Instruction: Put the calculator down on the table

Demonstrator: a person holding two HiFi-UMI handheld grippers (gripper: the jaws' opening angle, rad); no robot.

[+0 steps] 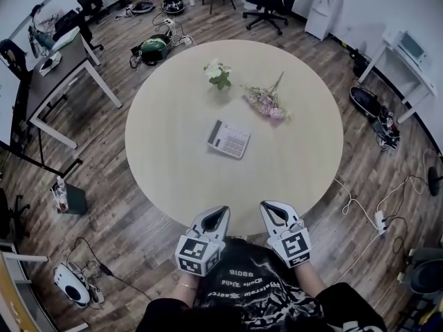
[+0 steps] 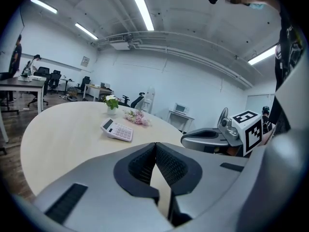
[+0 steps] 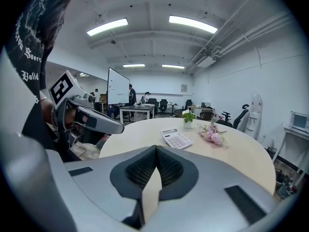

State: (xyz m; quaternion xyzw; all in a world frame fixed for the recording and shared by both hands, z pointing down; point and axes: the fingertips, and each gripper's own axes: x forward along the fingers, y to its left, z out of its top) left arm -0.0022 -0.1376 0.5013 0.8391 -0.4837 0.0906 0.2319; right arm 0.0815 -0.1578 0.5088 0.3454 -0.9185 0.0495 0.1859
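A white calculator lies flat near the middle of the round beige table; it also shows in the left gripper view and the right gripper view. My left gripper hovers at the table's near edge, jaws shut with nothing between them. My right gripper is beside it, also shut and empty. Both are well short of the calculator. In the left gripper view the jaws meet at the tips, and the right gripper shows alongside. The right gripper view shows its jaws closed.
A small white pot with a green plant and a bunch of pink flowers lie on the far side of the table. Desks, office chairs and cables ring the table on the wooden floor.
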